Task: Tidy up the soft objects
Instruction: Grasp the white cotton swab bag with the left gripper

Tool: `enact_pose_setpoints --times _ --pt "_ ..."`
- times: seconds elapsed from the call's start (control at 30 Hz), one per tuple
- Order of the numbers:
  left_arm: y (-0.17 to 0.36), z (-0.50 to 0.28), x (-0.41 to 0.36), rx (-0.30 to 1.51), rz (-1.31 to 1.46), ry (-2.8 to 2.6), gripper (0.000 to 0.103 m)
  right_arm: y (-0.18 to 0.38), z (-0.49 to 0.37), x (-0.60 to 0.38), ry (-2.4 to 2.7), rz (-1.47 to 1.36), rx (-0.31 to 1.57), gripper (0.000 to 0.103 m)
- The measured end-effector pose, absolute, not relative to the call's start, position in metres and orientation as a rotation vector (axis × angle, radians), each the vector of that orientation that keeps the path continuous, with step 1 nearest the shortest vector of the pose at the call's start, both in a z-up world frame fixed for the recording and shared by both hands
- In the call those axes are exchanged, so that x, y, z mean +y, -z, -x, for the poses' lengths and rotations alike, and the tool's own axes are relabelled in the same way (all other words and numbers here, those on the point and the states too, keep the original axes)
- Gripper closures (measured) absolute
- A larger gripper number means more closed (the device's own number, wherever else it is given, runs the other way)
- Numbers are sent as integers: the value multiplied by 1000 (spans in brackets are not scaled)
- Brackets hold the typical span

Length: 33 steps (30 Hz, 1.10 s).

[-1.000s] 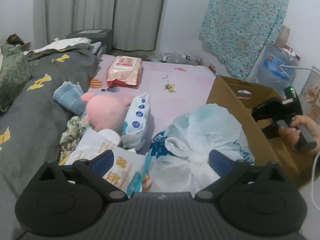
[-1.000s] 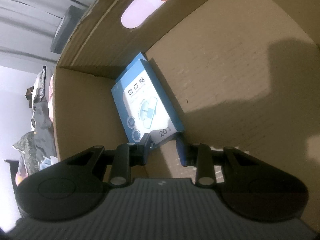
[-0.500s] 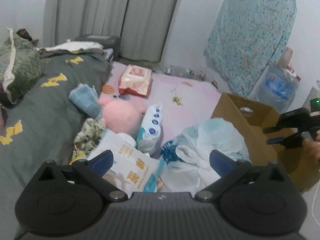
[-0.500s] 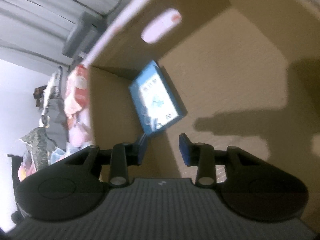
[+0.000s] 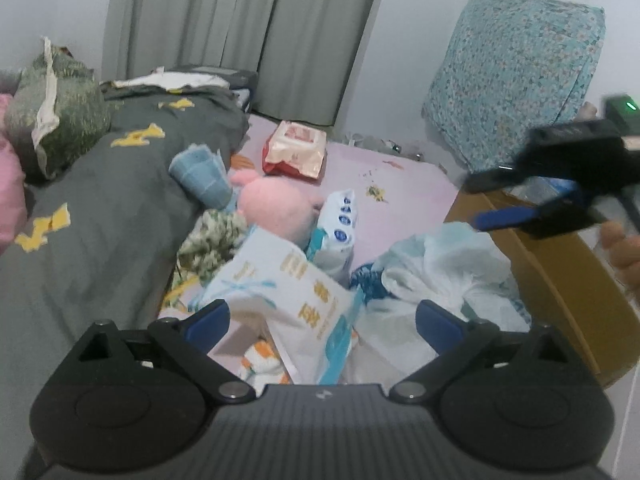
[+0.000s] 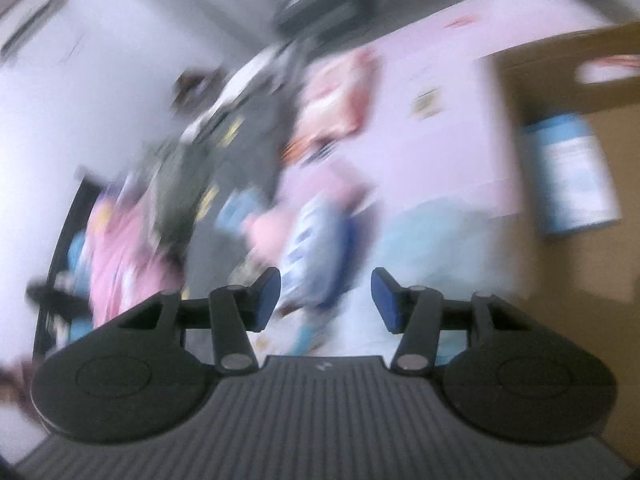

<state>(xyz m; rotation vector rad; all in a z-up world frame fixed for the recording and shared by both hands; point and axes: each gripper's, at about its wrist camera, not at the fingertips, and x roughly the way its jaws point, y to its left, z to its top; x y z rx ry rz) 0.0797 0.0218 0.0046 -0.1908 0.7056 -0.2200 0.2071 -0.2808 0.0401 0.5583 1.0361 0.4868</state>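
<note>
Soft things lie piled on the pink bed sheet (image 5: 404,188): a pink plush toy (image 5: 276,208), a white and blue wipes pack (image 5: 340,224), a white tissue pack with gold print (image 5: 296,292), a white plastic bag (image 5: 448,272) and a pink pack (image 5: 296,152) farther back. My left gripper (image 5: 322,324) is open and empty just above the tissue pack. My right gripper (image 6: 326,300) is open and empty, raised beside the cardboard box (image 6: 576,184); it also shows in the left wrist view (image 5: 532,196). A blue box (image 6: 572,176) lies inside the cardboard box.
A dark grey duvet with yellow shapes (image 5: 100,200) covers the bed's left side, with a green pillow (image 5: 52,104) at its head. A folded blue cloth (image 5: 200,176) lies by the plush. The cardboard box (image 5: 552,272) stands at the right. The right wrist view is blurred.
My right gripper let go of the blue box, opened, and rose out of the cardboard box toward the pile. My left gripper drew back and shifted left over the tissue pack.
</note>
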Motion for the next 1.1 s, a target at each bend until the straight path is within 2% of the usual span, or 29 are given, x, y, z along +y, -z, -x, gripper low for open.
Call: enact_pose_setpoints --times 0.13,0.2,0.27,0.5,0.6,1.1 --pt "7 -83 22 725 209 218 11 -29 -218 -219 -617 -493 1096 53" --pt "13 -89 23 754 234 210 23 -20 -226 -194 -641 -456 1122 53" --pt "20 -97 29 785 289 194 30 -11 -232 -176 -656 -426 1137 53" --pt "39 -119 53 850 431 135 43 29 -249 -136 -679 -342 1171 53" --pt "47 -127 60 872 485 134 43 45 -252 -131 -692 -334 1172 55" --pt "62 -147 68 965 621 180 43 57 -262 -133 -770 -426 1220 54"
